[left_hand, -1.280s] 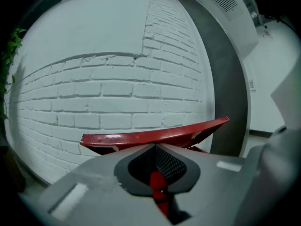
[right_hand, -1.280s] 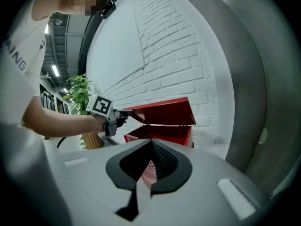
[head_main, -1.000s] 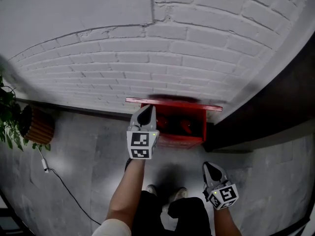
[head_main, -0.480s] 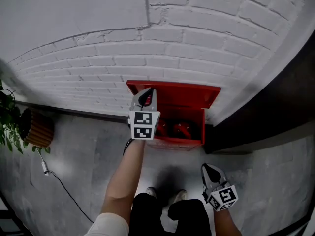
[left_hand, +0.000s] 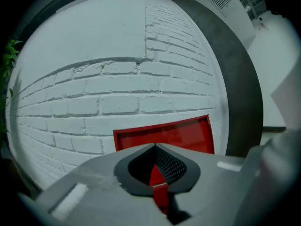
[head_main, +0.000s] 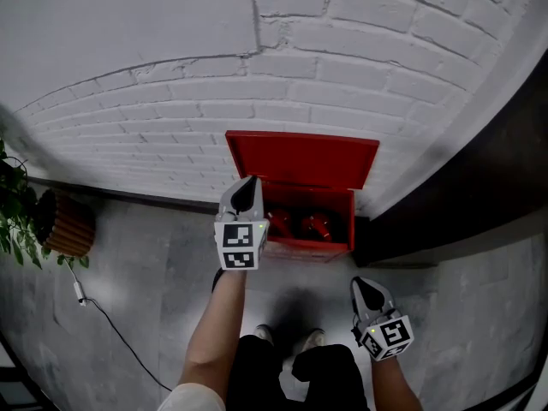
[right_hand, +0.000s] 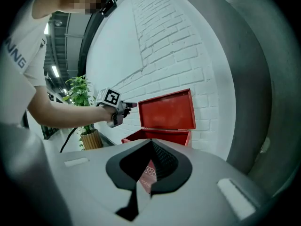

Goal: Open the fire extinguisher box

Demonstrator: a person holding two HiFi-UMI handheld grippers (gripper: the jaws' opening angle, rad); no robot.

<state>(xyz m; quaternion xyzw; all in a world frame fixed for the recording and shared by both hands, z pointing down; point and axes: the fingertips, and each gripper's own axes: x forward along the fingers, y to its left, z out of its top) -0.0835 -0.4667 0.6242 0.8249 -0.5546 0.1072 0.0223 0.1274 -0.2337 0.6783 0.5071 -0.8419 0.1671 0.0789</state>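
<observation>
The red fire extinguisher box (head_main: pixel 309 247) stands on the floor against the white brick wall. Its lid (head_main: pixel 301 160) is raised and leans back on the wall. Two red extinguishers (head_main: pixel 298 224) show inside. My left gripper (head_main: pixel 246 193) is shut and holds nothing; it hovers at the box's left front corner, apart from the lid. In the left gripper view the lid (left_hand: pixel 164 135) shows beyond the closed tips of the left gripper (left_hand: pixel 154 146). My right gripper (head_main: pixel 367 293) is shut and hangs low, right of the box. The right gripper view shows the lid (right_hand: pixel 167 109) and the left gripper (right_hand: pixel 129 105).
A potted plant (head_main: pixel 12 202) in a ribbed pot (head_main: pixel 65 221) stands at the left, with a cable (head_main: pixel 104 312) trailing over the grey floor. A dark wall panel (head_main: pixel 479 187) runs along the right. The person's feet (head_main: pixel 288 336) are in front of the box.
The lid went from nearly level to fully raised against the wall. My left gripper, which was up at the lid's edge, has dropped back toward me. The right gripper barely moved.
</observation>
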